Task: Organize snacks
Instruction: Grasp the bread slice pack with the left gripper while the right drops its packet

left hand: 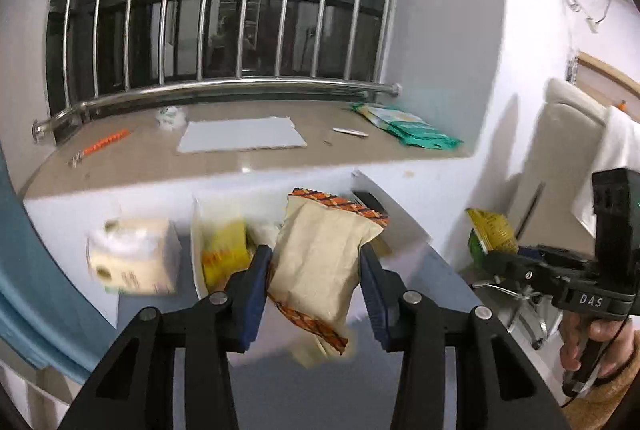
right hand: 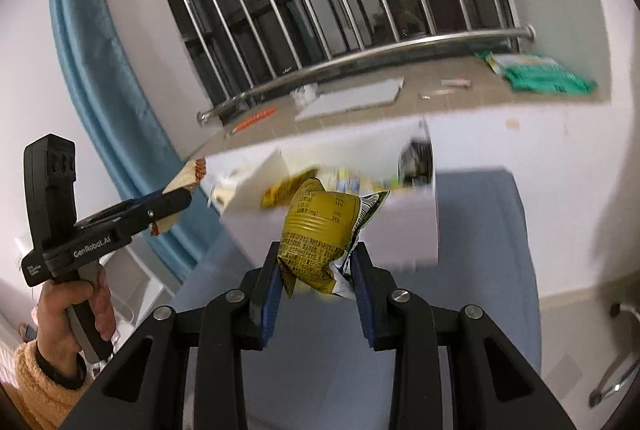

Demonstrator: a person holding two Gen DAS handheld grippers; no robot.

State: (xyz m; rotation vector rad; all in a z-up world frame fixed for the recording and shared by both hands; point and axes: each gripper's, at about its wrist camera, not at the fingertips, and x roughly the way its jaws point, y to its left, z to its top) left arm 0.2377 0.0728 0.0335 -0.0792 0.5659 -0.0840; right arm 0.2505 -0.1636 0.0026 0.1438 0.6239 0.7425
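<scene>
My left gripper point(left hand: 316, 262) is shut on a beige snack bag with orange patterned ends point(left hand: 320, 262), held in the air just in front of a white box point(left hand: 197, 230) that holds yellow snack packs point(left hand: 222, 254). My right gripper point(right hand: 316, 262) is shut on a crumpled yellow snack bag point(right hand: 320, 230), held above the grey table point(right hand: 480, 230) in front of the same white box point(right hand: 416, 230). The right gripper also shows at the right of the left wrist view point(left hand: 486, 254), the left gripper at the left of the right wrist view point(right hand: 180, 198).
A tissue box point(left hand: 132, 256) stands left of the white box. Behind is a stone windowsill point(left hand: 120, 166) with a grey board point(left hand: 240, 136), green packets point(left hand: 412, 128), an orange strip point(left hand: 106, 142) and window bars point(left hand: 240, 10). A blue curtain point(right hand: 100, 90) hangs at the left.
</scene>
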